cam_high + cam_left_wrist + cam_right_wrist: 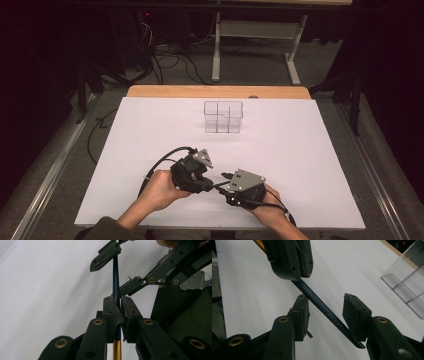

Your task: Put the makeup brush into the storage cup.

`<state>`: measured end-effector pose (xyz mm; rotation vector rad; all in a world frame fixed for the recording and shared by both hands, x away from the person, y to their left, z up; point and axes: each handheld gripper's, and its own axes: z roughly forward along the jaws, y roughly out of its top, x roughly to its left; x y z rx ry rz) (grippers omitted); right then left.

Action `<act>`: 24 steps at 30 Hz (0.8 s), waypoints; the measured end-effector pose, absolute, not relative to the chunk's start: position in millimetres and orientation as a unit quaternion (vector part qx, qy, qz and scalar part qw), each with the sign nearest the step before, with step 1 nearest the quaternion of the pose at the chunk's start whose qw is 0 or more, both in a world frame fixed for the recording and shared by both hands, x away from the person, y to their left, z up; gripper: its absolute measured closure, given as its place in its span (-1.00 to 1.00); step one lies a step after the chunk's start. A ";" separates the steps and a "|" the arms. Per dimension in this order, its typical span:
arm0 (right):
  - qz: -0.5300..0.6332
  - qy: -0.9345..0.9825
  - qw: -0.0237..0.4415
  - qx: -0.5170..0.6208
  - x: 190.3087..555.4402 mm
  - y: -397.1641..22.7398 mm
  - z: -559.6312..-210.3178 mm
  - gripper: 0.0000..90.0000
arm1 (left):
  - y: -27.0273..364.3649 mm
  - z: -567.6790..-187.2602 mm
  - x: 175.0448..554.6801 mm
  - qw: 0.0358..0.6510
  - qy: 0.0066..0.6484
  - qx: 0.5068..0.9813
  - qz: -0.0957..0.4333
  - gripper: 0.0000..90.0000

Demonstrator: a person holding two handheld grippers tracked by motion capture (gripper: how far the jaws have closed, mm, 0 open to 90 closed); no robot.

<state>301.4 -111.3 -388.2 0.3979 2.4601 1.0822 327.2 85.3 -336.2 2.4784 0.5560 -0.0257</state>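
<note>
- Organizer [223, 117], clear, compartments holding nothing, stands on the bench [310, 165].
- Left gripper [116, 305] clamped on pen [322, 310].
- Right gripper [325, 315] jaws apart around it.

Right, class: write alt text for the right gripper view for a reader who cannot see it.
A dark blue pen slants between the right gripper's open black jaws, its upper end clamped in the left gripper above. Beneath lies a white table, with a clear plastic box at the right edge.

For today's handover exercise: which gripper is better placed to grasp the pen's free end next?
The right gripper. Its open jaws already straddle the dark blue pen, pads not yet pressing. The left gripper is shut on the pen's other end, so it cannot.
</note>
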 end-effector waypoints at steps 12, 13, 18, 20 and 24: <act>0.387 0.887 0.210 0.141 299.9 -110.3 -388.4 0.40 | 85.1 -334.4 327.0 0.295 0.209 0.933 -0.009 0.82; 0.386 0.887 0.209 0.140 299.8 -110.1 -388.5 0.41 | 85.2 -334.7 327.2 0.295 0.208 0.933 -0.009 0.82; 0.383 0.890 0.209 0.135 299.2 -109.6 -388.8 0.45 | 85.3 -335.2 327.3 0.297 0.208 0.932 -0.009 0.82; 0.382 0.891 0.208 0.132 298.8 -109.4 -388.6 0.48 | 85.8 -335.0 327.4 0.298 0.209 0.931 -0.011 0.82; 0.378 0.893 0.209 0.125 297.7 -108.7 -388.1 0.53 | 86.5 -335.5 328.0 0.300 0.209 0.931 -0.014 0.82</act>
